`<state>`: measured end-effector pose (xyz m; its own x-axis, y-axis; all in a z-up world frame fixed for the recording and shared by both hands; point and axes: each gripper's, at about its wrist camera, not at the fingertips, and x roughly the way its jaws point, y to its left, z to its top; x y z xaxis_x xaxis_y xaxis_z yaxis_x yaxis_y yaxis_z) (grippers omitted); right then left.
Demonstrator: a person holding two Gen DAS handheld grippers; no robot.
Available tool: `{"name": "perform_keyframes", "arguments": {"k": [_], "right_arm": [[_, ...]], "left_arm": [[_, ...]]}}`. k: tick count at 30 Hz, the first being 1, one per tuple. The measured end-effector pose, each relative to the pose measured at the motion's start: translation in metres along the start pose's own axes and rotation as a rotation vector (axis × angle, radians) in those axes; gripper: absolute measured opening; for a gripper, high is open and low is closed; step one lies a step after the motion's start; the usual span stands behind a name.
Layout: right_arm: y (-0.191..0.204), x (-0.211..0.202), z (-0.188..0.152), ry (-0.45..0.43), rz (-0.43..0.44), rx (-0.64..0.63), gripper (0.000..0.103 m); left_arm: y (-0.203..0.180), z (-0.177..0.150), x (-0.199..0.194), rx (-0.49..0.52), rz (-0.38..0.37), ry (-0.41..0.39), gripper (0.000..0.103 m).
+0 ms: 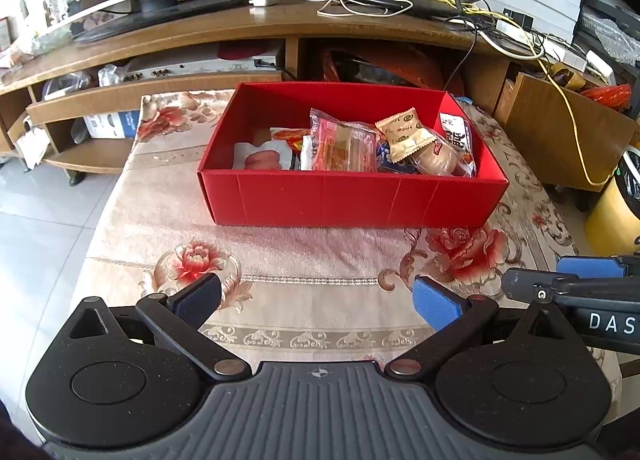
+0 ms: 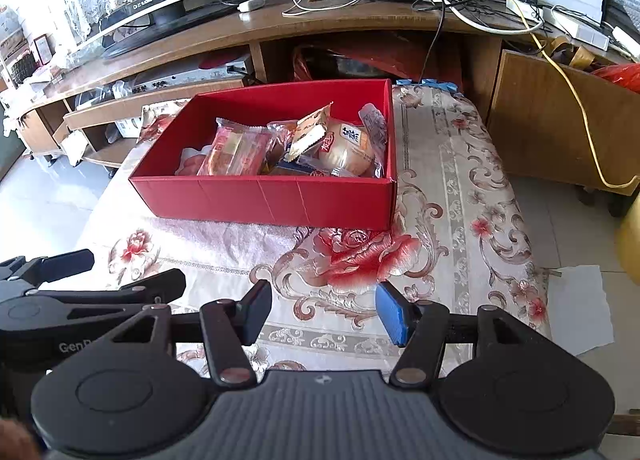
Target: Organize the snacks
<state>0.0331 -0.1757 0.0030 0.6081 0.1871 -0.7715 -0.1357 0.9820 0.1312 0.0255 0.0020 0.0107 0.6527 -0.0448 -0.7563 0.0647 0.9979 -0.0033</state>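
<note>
A red cardboard box sits on a table covered by a flowered cloth, toward the far edge and nearer the far right corner. Wrapped snacks are heaped inside it, crowded mostly into its right half: a pink packet, a beige biscuit wrapper, and a round bun in clear plastic. The left part of the box floor is only thinly covered.

No loose snack shows anywhere on the cloth, so the sorting looks finished or close to it.

Both grippers hover over the near edge of the table, side by side. The left gripper has its jaws spread wide with nothing between them. The right gripper is also parted, less widely, and empty.

The cloth between the grippers and the box is bare, giving open room. Behind the box stands a wooden TV stand strewn with cables.
</note>
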Motion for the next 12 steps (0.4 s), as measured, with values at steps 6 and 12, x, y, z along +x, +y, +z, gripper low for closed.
{"name": "perform_keyframes", "arguments": {"k": [6, 12], "right_arm": [[0.0002, -0.0009, -0.0032, 0.003, -0.003, -0.004, 0.054], [-0.0003, -0.0021, -0.0047, -0.003, 0.000, -0.001, 0.054]], "left_arm": [[-0.0028, -0.0032, -0.0018, 0.007, 0.009, -0.004, 0.103], [-0.0055, -0.0052, -0.0031, 0.029, 0.017, -0.008, 0.103]]}}
